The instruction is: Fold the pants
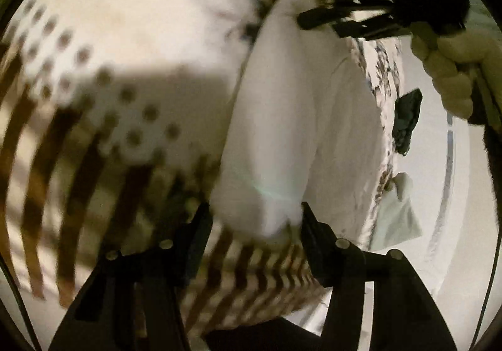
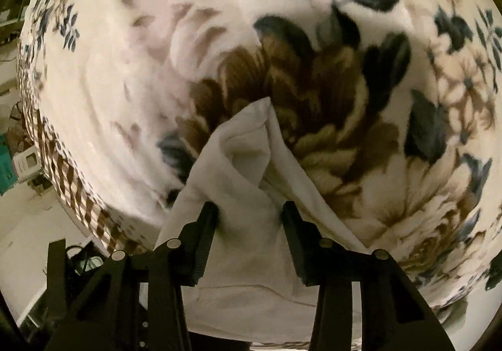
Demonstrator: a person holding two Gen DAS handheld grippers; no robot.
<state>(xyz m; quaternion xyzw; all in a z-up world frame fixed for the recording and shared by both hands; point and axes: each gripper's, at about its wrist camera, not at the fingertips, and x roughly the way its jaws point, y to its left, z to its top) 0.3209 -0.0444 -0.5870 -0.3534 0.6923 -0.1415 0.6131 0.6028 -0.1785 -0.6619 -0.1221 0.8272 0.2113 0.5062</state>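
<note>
White pants (image 1: pixel 276 118) lie on a floral blanket (image 2: pixel 329 106) covering a bed. Right hand-held gripper (image 2: pixel 249 213) is clamped on bunched pants fabric. Left hand-held gripper (image 1: pixel 255 219) straddles the other end, apparently gripping it; blur obscures contact

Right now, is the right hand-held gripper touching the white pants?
Touching. In the right wrist view, the right hand-held gripper has white pants bunched between its fingers, and the cloth dents in where both pads press on it.
</note>
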